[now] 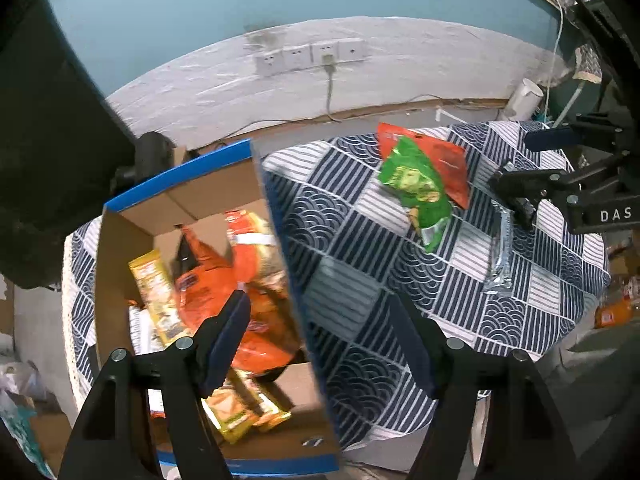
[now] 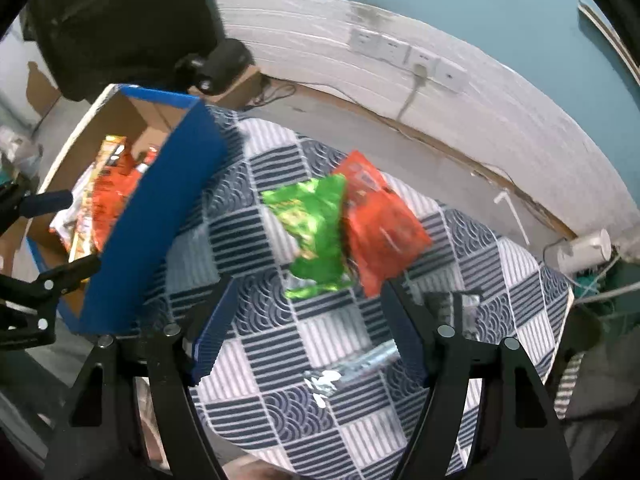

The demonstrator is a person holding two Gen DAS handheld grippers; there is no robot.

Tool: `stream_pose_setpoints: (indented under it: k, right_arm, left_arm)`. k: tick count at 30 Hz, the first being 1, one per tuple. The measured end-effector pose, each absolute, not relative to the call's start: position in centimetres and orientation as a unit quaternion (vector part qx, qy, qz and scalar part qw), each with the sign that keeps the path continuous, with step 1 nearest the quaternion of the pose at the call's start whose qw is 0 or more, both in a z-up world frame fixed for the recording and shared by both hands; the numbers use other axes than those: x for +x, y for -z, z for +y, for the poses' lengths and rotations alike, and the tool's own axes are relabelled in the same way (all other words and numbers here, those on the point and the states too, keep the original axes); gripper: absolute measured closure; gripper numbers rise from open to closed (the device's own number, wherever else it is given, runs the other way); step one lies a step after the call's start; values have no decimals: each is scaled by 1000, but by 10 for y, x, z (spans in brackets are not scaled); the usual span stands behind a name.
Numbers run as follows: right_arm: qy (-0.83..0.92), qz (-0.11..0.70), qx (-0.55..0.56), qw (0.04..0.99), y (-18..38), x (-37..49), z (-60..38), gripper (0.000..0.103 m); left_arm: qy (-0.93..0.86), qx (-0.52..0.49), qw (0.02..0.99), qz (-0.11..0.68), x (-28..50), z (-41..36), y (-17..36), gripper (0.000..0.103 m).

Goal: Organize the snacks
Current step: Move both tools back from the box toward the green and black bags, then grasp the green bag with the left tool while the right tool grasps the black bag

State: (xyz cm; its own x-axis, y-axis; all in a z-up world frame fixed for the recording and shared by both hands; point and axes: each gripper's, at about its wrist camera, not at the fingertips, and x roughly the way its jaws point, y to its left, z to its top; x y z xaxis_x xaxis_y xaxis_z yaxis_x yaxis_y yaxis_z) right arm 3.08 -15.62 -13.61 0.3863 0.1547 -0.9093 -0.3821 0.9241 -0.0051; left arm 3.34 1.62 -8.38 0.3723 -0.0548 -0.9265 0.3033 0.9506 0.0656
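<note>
Several packets were already seen inside the open cardboard box with blue outer walls: a large orange foil bag, yellow flat packs and others beneath them. That part of the sorting was judged done.

Three snacks were still left out on the bench, which was covered by a navy-and-white patterned cloth. A crinkled green foil packet was lying partly against a red-orange foil packet, both ahead of the right jaws and slightly beyond their tips. A long silver foil-wrapped bar was lying between the right jaws, close in front of them, but no pad was seen pressing on it.

The left gripper was held with its jaws wide apart and nothing between them; the box wall was straddled, with one finger over the box contents and the other over the cloth. The right gripper was likewise spread well apart and empty.

The work was judged well along but not finished. The silver bar was judged the nearest candidate for the right jaws, the green and red packets to follow.
</note>
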Motion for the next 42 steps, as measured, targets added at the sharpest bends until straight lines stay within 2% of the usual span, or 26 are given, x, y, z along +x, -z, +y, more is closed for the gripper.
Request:
stream_pose_setpoints:
  k: [11, 17, 21, 34, 42]
  right_arm:
    - [-121, 544, -70, 827, 153, 34, -228, 27]
    - [-89, 572, -59, 813, 182, 48, -268, 27]
    - [-87, 602, -89, 789, 205, 57, -286, 27]
    - [-96, 637, -88, 760, 253, 90, -304, 27]
    - [-85, 650, -82, 751, 281, 97, -306, 27]
  left_arm:
    - [118, 141, 807, 561, 43, -34, 101, 23]
    - [127, 134, 798, 573, 52, -56, 112, 22]
    - [130, 134, 789, 585, 62, -73, 122, 22]
    - [128, 71, 754, 641, 105, -104, 169, 18]
    - [113, 69, 751, 647, 121, -116, 192, 18]
